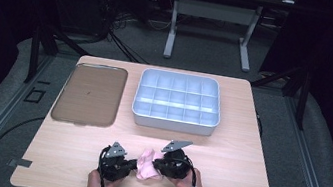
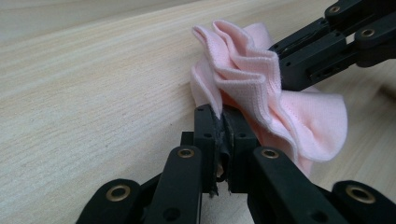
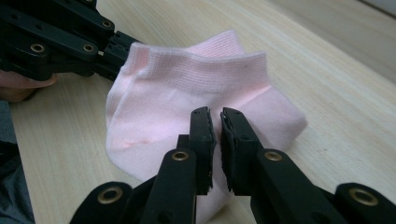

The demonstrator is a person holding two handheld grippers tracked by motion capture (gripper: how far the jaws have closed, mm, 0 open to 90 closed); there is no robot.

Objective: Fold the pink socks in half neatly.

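Socks [image 1: 147, 165], pale pink and bunched together, sit near the table's [image 1: 246, 151] front edge, between both tools. At their left, the left gripper [image 1: 134, 165] pinches a fold shut; at their right, the right gripper [image 1: 157, 165] is clamped on the fabric too.

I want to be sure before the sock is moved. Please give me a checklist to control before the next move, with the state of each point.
1. Left gripper shut on the pink sock: ok, its jaws pinch the folded fabric.
2. Right gripper grips the sock: cannot tell; jaws are closed in front of it, but the fabric between them is hidden.
3. Sock off the table: cannot tell.
4. Compartment tray free to receive: ok, its cells look empty.
5. Path to the tray free: ok, only bare wood between.
6. Flat brown tray out of the way: ok, it lies to the left.
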